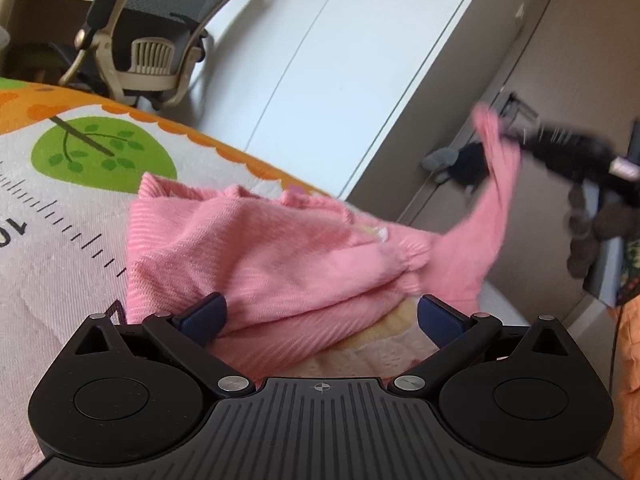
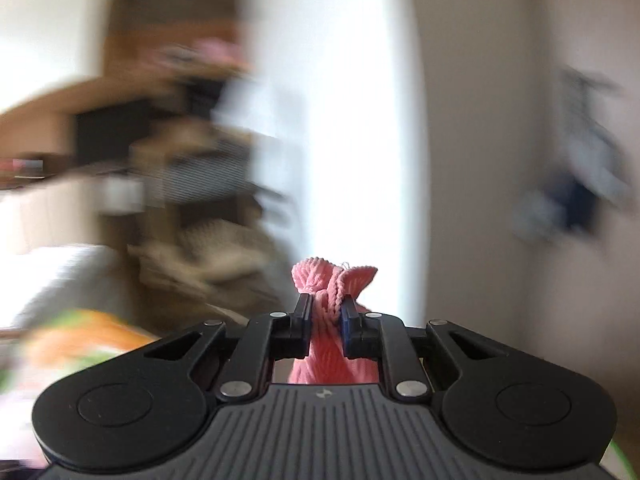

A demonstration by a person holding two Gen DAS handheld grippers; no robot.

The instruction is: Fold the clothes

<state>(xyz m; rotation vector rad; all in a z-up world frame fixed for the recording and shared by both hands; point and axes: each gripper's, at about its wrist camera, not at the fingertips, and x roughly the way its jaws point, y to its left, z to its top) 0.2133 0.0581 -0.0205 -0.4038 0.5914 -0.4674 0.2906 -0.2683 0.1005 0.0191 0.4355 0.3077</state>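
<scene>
While the pink knit sweater [image 1: 256,248] lies bunched on the printed play mat [image 1: 60,208], the left gripper [image 1: 320,316] sits low at its near edge with both blue-padded fingers [image 1: 204,318] spread wide apart; the left-hand finger presses into the ribbed folds, and the right-hand one stands just clear of the fabric, over a pale yellow patch of cloth beneath. Nothing is pinched between them. Beyond the fingertips the sweater heaps up in soft layers, and from its far right side one long piece stretches upward and away off the mat, pulled taut toward the right gripper [image 1: 516,140], which shows there as a dark, blurred shape gripping the raised end. Seen from the right wrist, that gripper [image 2: 325,312] has its fingers drawn tight together on a gathered wad of the same pink knit [image 2: 332,284], which bulges out past the tips and hangs down between them toward the body of the tool. Everything behind it is smeared by motion. Past the mat's orange scalloped border stands a mesh office chair [image 1: 160,24] by a white wardrobe [image 1: 340,60]
</scene>
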